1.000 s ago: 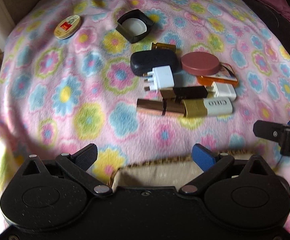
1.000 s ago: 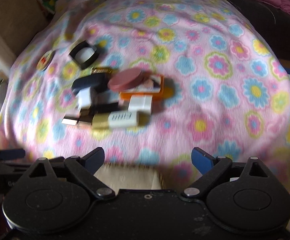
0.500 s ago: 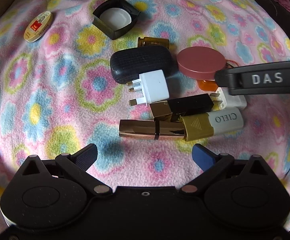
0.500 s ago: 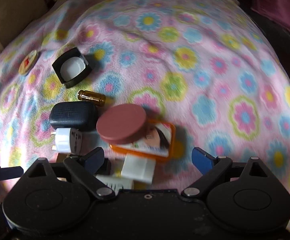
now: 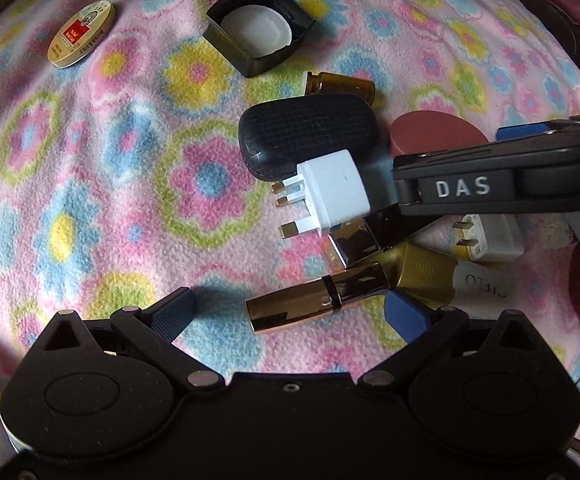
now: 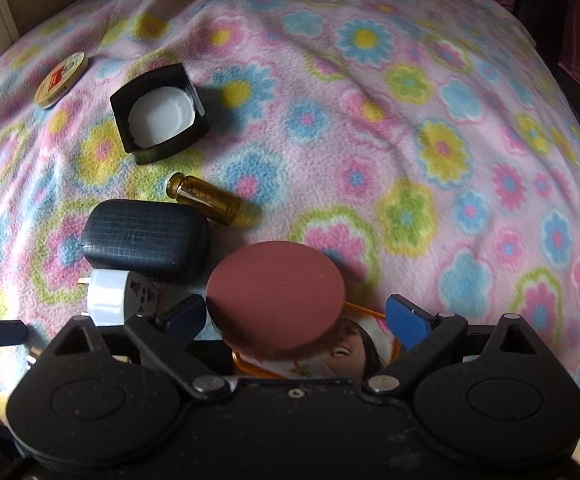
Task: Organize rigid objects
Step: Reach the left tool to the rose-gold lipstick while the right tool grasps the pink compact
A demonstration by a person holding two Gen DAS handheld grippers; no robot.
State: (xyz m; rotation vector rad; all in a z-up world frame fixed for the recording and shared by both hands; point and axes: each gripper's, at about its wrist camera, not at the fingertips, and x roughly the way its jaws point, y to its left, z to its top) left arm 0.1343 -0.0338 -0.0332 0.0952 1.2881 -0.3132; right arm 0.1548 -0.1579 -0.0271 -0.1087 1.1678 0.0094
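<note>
A heap of small hard items lies on a flowered fleece blanket [image 6: 429, 92]. The right gripper [image 6: 295, 316], jaws wide and empty, hangs over a round maroon lid [image 6: 276, 298] resting on an orange-edged card. The left gripper [image 5: 290, 312], jaws also wide, straddles a gold lipstick tube [image 5: 317, 296] without touching it. This looks like the reach before a pick; next, each must lower and close squarely.

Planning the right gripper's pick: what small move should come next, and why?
Probably lower the right gripper slightly and close. Its open jaws already straddle the reddish-brown round lid, which lies on top of the orange-rimmed card.
</note>
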